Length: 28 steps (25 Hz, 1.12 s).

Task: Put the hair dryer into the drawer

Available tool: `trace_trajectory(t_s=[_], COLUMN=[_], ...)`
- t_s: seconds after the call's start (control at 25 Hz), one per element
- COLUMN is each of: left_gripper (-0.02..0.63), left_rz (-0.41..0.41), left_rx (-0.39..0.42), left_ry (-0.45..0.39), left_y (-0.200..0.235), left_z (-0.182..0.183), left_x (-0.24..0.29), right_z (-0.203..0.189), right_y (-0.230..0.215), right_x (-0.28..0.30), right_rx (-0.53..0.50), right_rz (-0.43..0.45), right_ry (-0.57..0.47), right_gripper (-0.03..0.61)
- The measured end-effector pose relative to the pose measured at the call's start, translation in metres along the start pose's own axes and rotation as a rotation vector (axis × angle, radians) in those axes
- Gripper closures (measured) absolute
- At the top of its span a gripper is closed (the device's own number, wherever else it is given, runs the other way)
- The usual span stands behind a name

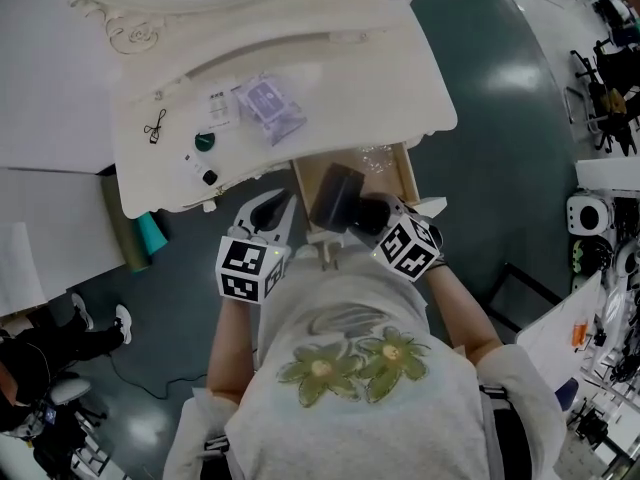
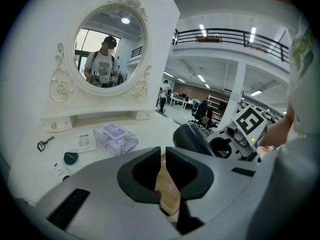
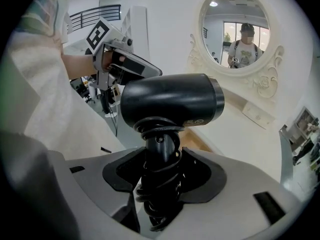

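The black hair dryer (image 1: 335, 196) (image 3: 170, 101) hangs over the open wooden drawer (image 1: 404, 173) of the white vanity. My right gripper (image 1: 368, 214) (image 3: 161, 176) is shut on its handle, which has the cord wound round it. The barrel lies crosswise above the jaws. My left gripper (image 1: 272, 211) (image 2: 162, 171) sits just left of the drawer's front corner. Its jaws stand shut with only a thin slit between them and nothing held. Through that slit I see the drawer's wood (image 2: 168, 194). In the left gripper view the dryer (image 2: 192, 140) is at the right.
On the vanity top (image 1: 330, 78) lie a pack of wipes (image 1: 268, 106) (image 2: 116, 136), a leaflet (image 1: 220, 108), a small green cap (image 1: 204, 140) and a black clip (image 1: 155, 126). An oval mirror (image 2: 110, 51) stands behind. A teal object (image 1: 150, 233) sits beside the vanity's left leg.
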<state>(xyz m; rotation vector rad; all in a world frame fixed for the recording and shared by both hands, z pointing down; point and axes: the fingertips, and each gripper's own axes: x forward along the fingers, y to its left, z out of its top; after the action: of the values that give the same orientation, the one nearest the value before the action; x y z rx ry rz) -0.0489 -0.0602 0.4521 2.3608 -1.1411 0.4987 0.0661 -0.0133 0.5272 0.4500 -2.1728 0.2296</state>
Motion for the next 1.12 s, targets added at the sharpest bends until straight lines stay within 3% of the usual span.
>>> trace_trajectory(t_s=[1.12], left_gripper=[0.577], left_rz=[0.012], left_rx=[-0.004], left_ry=[0.068], left_y=[0.005], left_z=[-0.007], left_x=[0.016], right_z=[-0.019], right_y=[-0.017], right_x=[0.040], right_rx=[-0.068], right_rz=[0.085], right_ry=[0.074], right_gripper=[0.362])
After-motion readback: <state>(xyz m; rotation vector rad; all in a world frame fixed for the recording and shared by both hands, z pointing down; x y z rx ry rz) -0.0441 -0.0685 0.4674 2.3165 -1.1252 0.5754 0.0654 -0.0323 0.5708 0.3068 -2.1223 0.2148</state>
